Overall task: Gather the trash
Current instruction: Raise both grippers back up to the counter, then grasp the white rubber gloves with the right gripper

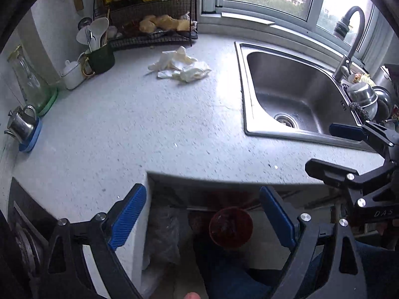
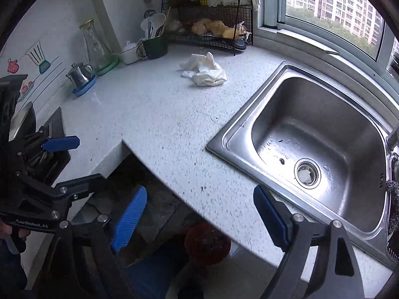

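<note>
Nearest, left gripper (image 1: 203,218) and right gripper (image 2: 199,215) both hover at the tabletop (image 1: 129,134) front edge, jaws released wide, nothing between them. Below the edge, a reddish round bin (image 1: 230,228) sits on the floor. Steel sink (image 2: 311,149) to the right, drain visible. Farther back, crumpled white tissue trash (image 1: 180,66) lies on the tabletop, well apart from both grippers, near the wire rack (image 1: 154,27) in the corner. Green mug with utensils (image 1: 101,56) left of the rack.
</note>
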Available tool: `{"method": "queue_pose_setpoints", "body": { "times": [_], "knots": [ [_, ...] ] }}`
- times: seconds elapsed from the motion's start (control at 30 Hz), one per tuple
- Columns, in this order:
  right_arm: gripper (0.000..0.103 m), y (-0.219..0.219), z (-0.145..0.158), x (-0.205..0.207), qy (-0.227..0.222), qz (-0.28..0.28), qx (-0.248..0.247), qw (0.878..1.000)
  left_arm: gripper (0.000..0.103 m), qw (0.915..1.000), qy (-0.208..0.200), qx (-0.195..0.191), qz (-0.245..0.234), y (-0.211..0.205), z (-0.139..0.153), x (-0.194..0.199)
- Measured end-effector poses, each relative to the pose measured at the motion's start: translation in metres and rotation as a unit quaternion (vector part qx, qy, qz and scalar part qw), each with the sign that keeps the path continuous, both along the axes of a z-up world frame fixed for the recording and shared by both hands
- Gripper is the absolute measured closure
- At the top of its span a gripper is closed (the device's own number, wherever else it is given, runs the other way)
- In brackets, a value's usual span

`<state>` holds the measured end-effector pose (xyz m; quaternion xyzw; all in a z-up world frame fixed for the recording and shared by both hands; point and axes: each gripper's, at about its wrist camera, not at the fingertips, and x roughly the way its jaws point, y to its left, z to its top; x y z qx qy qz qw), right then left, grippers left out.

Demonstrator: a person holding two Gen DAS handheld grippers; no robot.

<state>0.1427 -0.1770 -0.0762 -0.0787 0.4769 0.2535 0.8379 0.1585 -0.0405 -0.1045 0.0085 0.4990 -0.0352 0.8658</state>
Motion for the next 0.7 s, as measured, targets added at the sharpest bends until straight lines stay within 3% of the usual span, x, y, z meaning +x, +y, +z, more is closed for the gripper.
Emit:
{"method": "queue_pose_setpoints", "body": {
  "times": [0.1,0.37,0.7],
  "knots": [
    [0.004,0.006,-0.002,0.021,0.005,-0.005,0.004,1.000,0.012,1.0000,-0.006,-0.002,0.007,0.018,0.007,0.025],
    [0.001,0.035,0.014,0.093,0.020,-0.027,-0.014,0.999,0.012,0.9999,0.011,-0.009,-0.001,0.053,0.004,0.109],
    [0.001,0.064,0.003,0.182,0.052,-0.056,-0.025,0.997,0.012,0.9993,0.030,-0.009,-0.019,0.089,-0.002,0.206]
  ]
}}
